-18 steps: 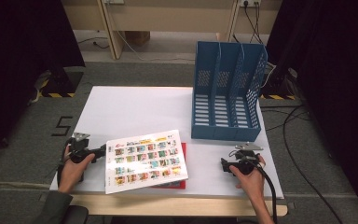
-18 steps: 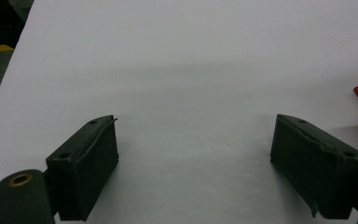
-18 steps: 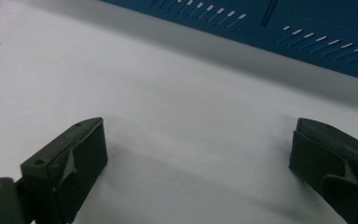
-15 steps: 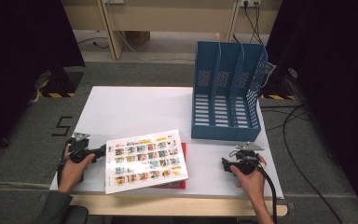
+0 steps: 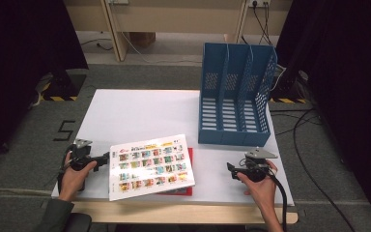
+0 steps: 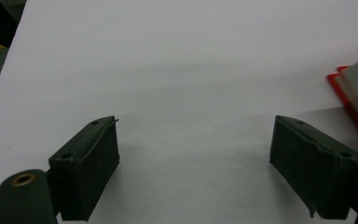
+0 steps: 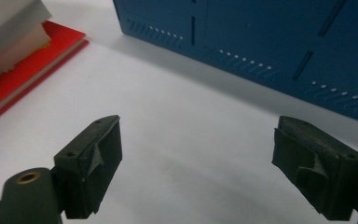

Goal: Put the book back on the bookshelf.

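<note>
A picture book (image 5: 150,166) with a grid of small coloured pictures on its cover is seen lying flat, stacked askew on a red book (image 5: 183,189), near the front edge of the white surface (image 5: 140,113). The blue three-slot file rack (image 5: 235,94) is taken as landmark: the stack lies in front of it and to its left, apart from it. The left tongs (image 5: 107,156) are held just beside the picture book's left edge, on the far side of the stack from the rack; they are spread wide with nothing between them, as the left gripper view confirms (image 6: 193,163). The right tongs (image 5: 230,169) are held in front of the rack's right half, also spread and empty (image 7: 196,163), pointing toward the books.

The step in hand is judged to be the approach: neither book has been gripped or lifted yet. Filing the books into the rack seems the likely aim. For the next move, the picture book's overhanging edge would need to be pinched and the book raised and turned upright before a slot could be entered.

Most of the red book is covered by the picture book. The cover print is too small to be read. In both gripper views the books are cut off at the frame's edge.
</note>
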`<state>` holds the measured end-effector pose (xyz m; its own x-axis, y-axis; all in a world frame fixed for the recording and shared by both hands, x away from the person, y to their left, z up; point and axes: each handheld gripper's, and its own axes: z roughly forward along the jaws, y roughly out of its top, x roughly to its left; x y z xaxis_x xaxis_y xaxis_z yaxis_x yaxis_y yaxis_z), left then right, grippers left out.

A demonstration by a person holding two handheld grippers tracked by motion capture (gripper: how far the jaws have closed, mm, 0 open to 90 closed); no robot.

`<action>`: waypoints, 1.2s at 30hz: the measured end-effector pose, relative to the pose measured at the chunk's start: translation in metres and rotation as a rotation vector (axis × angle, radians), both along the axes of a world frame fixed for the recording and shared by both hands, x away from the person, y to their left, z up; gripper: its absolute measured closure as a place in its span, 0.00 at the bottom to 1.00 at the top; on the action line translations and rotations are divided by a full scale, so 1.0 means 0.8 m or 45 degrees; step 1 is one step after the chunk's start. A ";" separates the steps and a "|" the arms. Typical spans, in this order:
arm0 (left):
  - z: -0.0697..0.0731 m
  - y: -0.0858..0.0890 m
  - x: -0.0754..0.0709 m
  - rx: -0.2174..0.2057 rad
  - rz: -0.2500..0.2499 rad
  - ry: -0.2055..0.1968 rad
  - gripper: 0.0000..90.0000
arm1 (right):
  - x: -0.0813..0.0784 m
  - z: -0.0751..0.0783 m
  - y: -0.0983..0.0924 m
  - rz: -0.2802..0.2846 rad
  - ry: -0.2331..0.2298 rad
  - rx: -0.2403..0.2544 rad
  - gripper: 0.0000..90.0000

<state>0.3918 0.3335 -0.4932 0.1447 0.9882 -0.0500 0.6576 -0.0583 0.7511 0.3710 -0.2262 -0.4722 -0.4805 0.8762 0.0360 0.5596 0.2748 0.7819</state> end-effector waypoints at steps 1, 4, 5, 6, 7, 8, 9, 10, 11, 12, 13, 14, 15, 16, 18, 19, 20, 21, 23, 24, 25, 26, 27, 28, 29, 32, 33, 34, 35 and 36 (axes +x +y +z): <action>0.003 -0.001 -0.003 -0.002 0.003 -0.008 0.17 | -0.001 0.001 0.000 -0.003 -0.009 0.001 0.18; 0.010 -0.002 -0.009 -0.022 -0.003 -0.014 0.17 | -0.004 0.004 0.002 0.001 -0.022 -0.014 0.20; 0.015 -0.005 -0.015 -0.034 -0.023 -0.016 0.16 | -0.005 0.004 0.003 0.000 -0.016 -0.018 0.22; 0.017 -0.006 -0.018 -0.028 -0.035 -0.013 0.17 | -0.004 0.004 0.003 0.011 -0.014 -0.031 0.25; 0.018 -0.008 -0.021 -0.038 -0.054 -0.012 0.17 | -0.004 0.003 0.004 0.024 -0.006 -0.044 0.29; 0.020 -0.009 -0.023 -0.060 -0.065 -0.016 0.17 | -0.004 0.001 0.006 0.028 0.001 -0.049 0.29; 0.022 -0.010 -0.024 -0.068 -0.071 -0.021 0.17 | -0.004 0.000 0.007 0.028 0.008 -0.055 0.28; 0.024 -0.012 -0.026 -0.060 -0.077 -0.031 0.20 | -0.004 0.000 0.008 0.028 0.015 -0.052 0.28; 0.025 -0.013 -0.028 -0.047 -0.078 -0.034 0.21 | -0.004 0.000 0.008 0.042 0.014 -0.052 0.28; 0.026 -0.013 -0.028 -0.048 -0.077 -0.028 0.21 | -0.004 -0.001 0.009 0.038 0.014 -0.052 0.29; 0.027 -0.014 -0.029 -0.049 -0.077 -0.021 0.23 | -0.003 -0.001 0.010 0.038 0.017 -0.051 0.29; 0.028 -0.016 -0.030 -0.047 -0.082 -0.020 0.26 | -0.003 -0.001 0.010 0.040 0.019 -0.049 0.29; 0.029 -0.017 -0.030 -0.038 -0.085 -0.018 0.28 | -0.004 -0.001 0.011 0.042 0.018 -0.048 0.29; 0.030 -0.019 -0.030 -0.033 -0.085 -0.016 0.30 | -0.004 -0.001 0.012 0.038 0.023 -0.046 0.29; 0.032 -0.021 -0.031 -0.022 -0.086 -0.010 0.33 | -0.003 -0.002 0.012 0.045 0.023 -0.058 0.29; 0.034 -0.023 -0.031 -0.013 -0.089 -0.013 0.36 | -0.004 -0.003 0.012 0.041 0.032 -0.057 0.29; 0.035 -0.026 -0.031 0.001 -0.094 -0.015 0.39 | -0.005 -0.003 0.013 0.040 0.036 -0.051 0.29; 0.035 -0.026 -0.031 0.001 -0.094 -0.015 0.40 | -0.005 -0.003 0.013 0.040 0.036 -0.051 0.29; 0.038 -0.030 -0.029 0.004 -0.099 -0.007 0.42 | -0.005 -0.003 0.014 0.046 0.037 -0.021 0.29; 0.039 -0.031 -0.029 -0.006 -0.103 0.000 0.45 | -0.005 -0.003 0.014 0.043 0.040 -0.015 0.29; 0.039 -0.033 -0.029 0.010 -0.110 -0.002 0.47 | -0.005 -0.003 0.015 0.046 0.041 -0.008 0.29; 0.040 -0.036 -0.029 0.030 -0.117 -0.001 0.48 | -0.006 -0.002 0.015 0.051 0.040 -0.002 0.29; 0.041 -0.039 -0.029 0.035 -0.122 -0.004 0.49 | -0.006 -0.001 0.016 0.049 0.041 0.017 0.29; 0.042 -0.041 -0.028 0.040 -0.127 -0.006 0.50 | -0.006 -0.001 0.016 0.049 0.037 0.031 0.29; 0.042 -0.041 -0.028 0.040 -0.127 -0.006 0.50 | -0.006 -0.001 0.017 0.049 0.040 0.045 0.29; 0.046 -0.051 -0.030 0.069 -0.172 -0.013 0.50 | -0.009 0.002 0.022 0.082 0.041 0.087 0.29; 0.045 -0.054 -0.030 0.099 -0.180 -0.016 0.51 | -0.010 0.002 0.023 0.086 0.043 0.093 0.29; 0.046 -0.055 -0.030 0.110 -0.173 -0.017 0.51 | -0.011 0.003 0.026 0.097 0.046 0.104 0.29; 0.047 -0.056 -0.031 0.117 -0.177 -0.020 0.51 | -0.012 0.004 0.028 0.113 0.046 0.118 0.29; 0.048 -0.056 -0.031 0.119 -0.176 -0.017 0.51 | -0.013 0.005 0.031 0.124 0.047 0.133 0.29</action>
<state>0.3672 0.2884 -0.4549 0.2796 0.9591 0.0438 0.6284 -0.2173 0.7469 0.3604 -0.2013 -0.4682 -0.5596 0.8162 0.1436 0.5633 0.2475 0.7883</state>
